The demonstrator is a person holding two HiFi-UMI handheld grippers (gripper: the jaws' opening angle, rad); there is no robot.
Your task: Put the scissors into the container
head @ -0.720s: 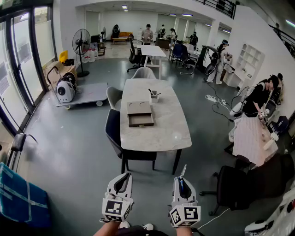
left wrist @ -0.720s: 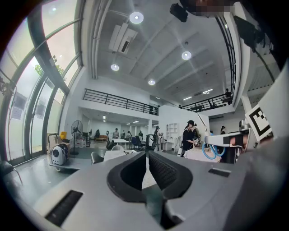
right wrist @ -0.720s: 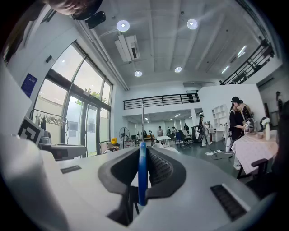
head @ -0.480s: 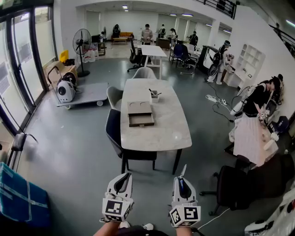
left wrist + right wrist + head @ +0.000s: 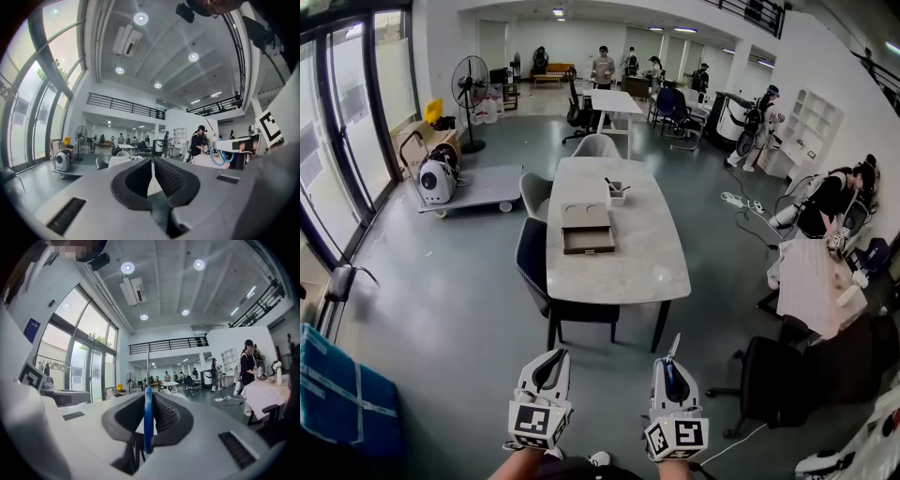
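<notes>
White left gripper (image 5: 553, 357), right gripper (image 5: 667, 365); square-marker cubes (image 5: 532, 422); dark ribbed fingers (image 5: 171, 176)

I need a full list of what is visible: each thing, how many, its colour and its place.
table: one, pale marble top, mid-room
wooden box: one, brown, on the table
container: one, white, on the table's far part
chairs: three, dark and grey, beside the table
fan: one, black, by the windows
cart: one, grey, left, carrying a white machine
people: several, far end and right
scissors: one, blue handle, bottom right of head view
left gripper: one, white, shut, empty
right gripper: one, white, shut on the scissors
</notes>
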